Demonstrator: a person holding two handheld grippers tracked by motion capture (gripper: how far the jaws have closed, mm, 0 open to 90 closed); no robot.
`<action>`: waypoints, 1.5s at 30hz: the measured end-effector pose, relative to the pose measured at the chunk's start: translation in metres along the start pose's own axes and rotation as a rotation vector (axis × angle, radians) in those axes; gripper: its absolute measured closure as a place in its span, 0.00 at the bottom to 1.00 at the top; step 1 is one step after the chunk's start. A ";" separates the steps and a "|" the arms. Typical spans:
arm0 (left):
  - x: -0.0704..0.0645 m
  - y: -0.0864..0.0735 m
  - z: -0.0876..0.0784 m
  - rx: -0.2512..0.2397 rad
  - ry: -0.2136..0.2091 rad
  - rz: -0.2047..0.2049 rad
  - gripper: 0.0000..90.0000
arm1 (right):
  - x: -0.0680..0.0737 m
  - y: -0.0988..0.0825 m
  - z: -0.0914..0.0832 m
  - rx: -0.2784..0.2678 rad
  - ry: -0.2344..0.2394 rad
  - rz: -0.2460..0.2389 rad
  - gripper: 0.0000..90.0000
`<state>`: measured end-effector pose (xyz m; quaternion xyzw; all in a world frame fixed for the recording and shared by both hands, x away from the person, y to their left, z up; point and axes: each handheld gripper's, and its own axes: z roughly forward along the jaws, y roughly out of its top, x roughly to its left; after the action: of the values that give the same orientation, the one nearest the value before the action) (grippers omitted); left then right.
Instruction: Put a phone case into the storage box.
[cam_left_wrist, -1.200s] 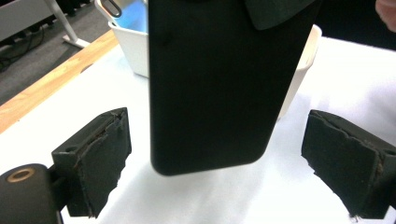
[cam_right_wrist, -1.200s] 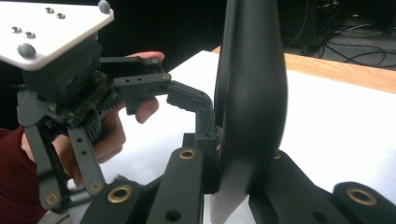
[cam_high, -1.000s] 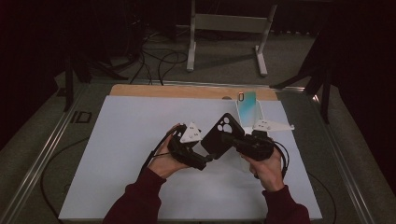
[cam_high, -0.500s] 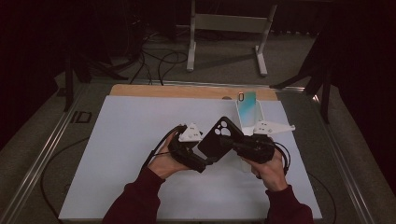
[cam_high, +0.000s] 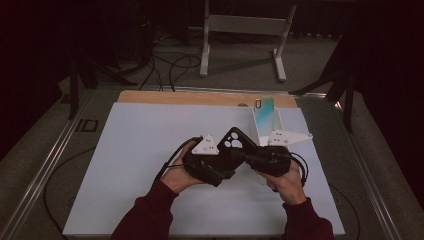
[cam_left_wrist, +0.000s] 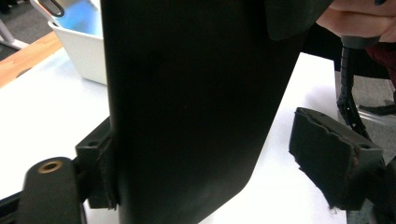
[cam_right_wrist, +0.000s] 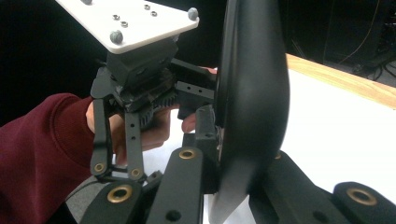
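Now my right gripper (cam_high: 248, 159) pinches the black phone case (cam_high: 231, 150) tight by its edge. It holds the case up over the white mat (cam_high: 130, 150), between my two hands. My left gripper's (cam_high: 220, 167) jaws have just been closing around the case. One pad (cam_left_wrist: 105, 172) touches it, the other (cam_left_wrist: 334, 163) is off it. I think both grippers will soon hold it. A white box (cam_high: 262, 127) sits just behind.
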<state>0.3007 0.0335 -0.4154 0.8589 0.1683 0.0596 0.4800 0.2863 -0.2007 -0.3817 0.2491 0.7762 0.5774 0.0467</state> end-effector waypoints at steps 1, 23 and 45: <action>0.000 0.000 -0.001 -0.002 0.001 0.001 0.26 | 0.000 0.000 -0.001 0.001 -0.002 0.002 0.95; -0.002 -0.010 0.002 0.012 0.004 0.057 0.88 | -0.006 0.000 -0.006 0.016 -0.068 -0.019 0.59; 0.004 -0.010 -0.001 -0.005 0.128 0.007 0.89 | 0.000 0.004 -0.004 -0.014 -0.287 0.021 0.19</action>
<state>0.3022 0.0408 -0.4236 0.8528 0.1952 0.1165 0.4701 0.2861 -0.2036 -0.3761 0.3369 0.7547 0.5418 0.1530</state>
